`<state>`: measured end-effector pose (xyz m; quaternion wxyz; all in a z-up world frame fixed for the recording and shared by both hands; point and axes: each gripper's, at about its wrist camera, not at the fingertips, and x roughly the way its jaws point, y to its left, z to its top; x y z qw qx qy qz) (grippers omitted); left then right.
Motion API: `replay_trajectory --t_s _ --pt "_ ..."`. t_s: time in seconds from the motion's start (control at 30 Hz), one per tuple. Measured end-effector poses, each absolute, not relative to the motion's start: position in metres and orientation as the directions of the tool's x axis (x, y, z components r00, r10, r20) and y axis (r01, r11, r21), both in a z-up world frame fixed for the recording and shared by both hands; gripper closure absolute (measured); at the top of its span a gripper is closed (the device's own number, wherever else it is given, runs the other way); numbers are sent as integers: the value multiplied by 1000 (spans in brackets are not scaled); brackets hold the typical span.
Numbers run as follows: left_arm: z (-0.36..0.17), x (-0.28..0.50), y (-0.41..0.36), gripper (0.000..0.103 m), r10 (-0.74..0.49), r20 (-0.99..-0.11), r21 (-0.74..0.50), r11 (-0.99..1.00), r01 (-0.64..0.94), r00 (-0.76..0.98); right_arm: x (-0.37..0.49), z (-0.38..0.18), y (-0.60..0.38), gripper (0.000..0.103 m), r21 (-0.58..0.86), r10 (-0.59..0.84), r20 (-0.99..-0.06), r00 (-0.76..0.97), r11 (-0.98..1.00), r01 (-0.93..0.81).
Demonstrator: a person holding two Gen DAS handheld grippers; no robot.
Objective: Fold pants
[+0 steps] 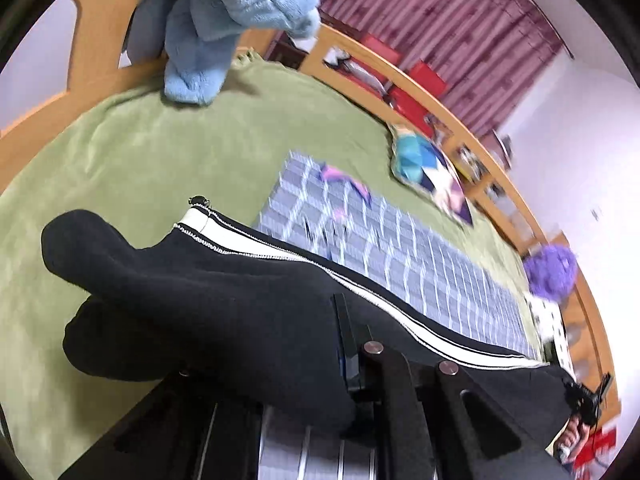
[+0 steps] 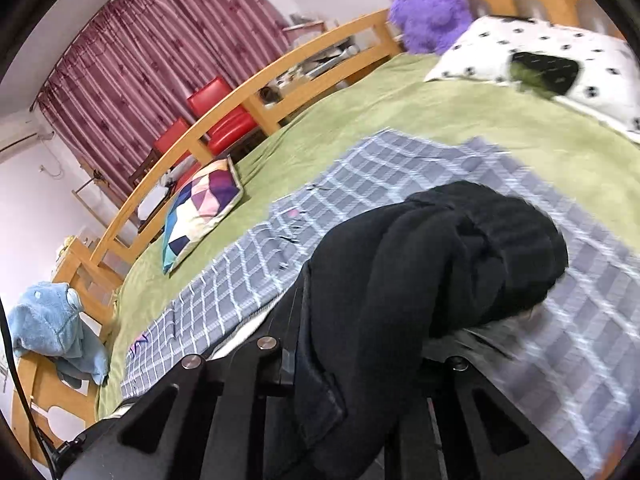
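The black pants point(image 1: 200, 280) with a white side stripe point(image 1: 360, 292) hang bunched over my left gripper point(image 1: 328, 320), lifted above the bed. That gripper is shut on the fabric; one dark finger point(image 1: 346, 332) shows and the other is buried under cloth. In the right wrist view another bunched part of the same pants point(image 2: 460, 248) drapes over my right gripper point(image 2: 360, 320), which is shut on it. Its left finger point(image 2: 296, 320) shows at the fabric's edge, while the right one is covered.
A grey plaid cloth point(image 1: 400, 248) point(image 2: 360, 168) lies on the green bedspread point(image 1: 140, 152) point(image 2: 440, 104). On the bed are a colourful cushion point(image 2: 204, 208), a purple plush point(image 2: 430, 8), a spotted white pillow point(image 2: 560, 52) and a light blue plush point(image 1: 208, 40). A wooden bed rail point(image 2: 224, 108) borders the bed, red chairs point(image 2: 220, 112) behind it.
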<state>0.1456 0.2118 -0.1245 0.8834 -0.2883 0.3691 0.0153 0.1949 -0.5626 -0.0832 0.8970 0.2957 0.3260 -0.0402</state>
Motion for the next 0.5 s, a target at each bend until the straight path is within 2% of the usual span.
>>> replay_trajectory --t_s 0.1,0.17,0.27,0.33,0.4,0.5 --pt "-144 110 196 90 -204 -706 -466 855 -227 679 135 -95 -594 88 514 135 -641 756 807 292" --pt "-166 97 182 90 -178 -760 -397 889 -228 625 108 -117 -605 85 481 136 -694 707 818 315" --pt "-196 87 176 89 -123 -829 -314 910 -272 546 84 -174 -608 80 451 189 -788 586 825 341" --pt "-203 81 180 83 -131 -840 -330 894 -303 526 66 -195 -614 72 476 203 -784 587 803 358" --pt "-202 72 190 70 -155 -845 -367 865 -343 513 42 -198 -617 60 511 204 -755 623 779 364" --pt "-189 59 196 58 -111 -857 -333 864 -376 503 19 -182 -623 56 511 178 -725 665 787 347"
